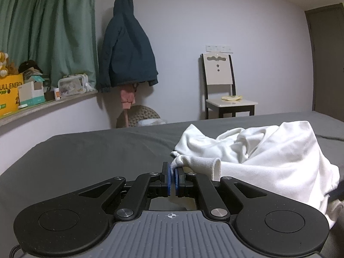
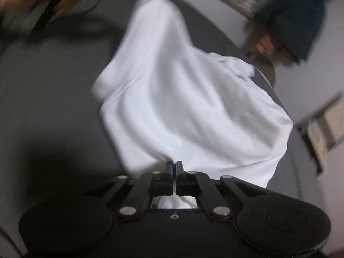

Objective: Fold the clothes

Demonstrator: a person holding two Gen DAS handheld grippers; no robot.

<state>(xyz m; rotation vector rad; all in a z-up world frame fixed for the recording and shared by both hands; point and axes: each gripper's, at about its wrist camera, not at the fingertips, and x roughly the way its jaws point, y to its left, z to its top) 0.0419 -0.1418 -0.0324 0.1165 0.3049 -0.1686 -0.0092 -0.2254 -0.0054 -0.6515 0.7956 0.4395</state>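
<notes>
Both claws, left (image 1: pixel 172 169) and right (image 2: pixel 174 164), pinch white garment (image 1: pixel 268 150) on grey bed (image 1: pixel 96 150).

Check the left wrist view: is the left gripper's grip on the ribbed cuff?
Yes, the left gripper is shut on the ribbed cuff of the white sweatshirt.

My left gripper (image 1: pixel 172 172) is matt black plastic with shiny metal pivot pins and blue rubbery pads, behind a ribbed grey plastic plate at the bottom of the frame. The white sweatshirt (image 1: pixel 268 150) at right is soft matt cotton with a ribbed knit cuff. The dark grey bedsheet (image 1: pixel 96 148) looks smooth, dull cloth. At centre right, the cream-and-dark wooden chair (image 1: pixel 223 86) has a glossy seat.
</notes>
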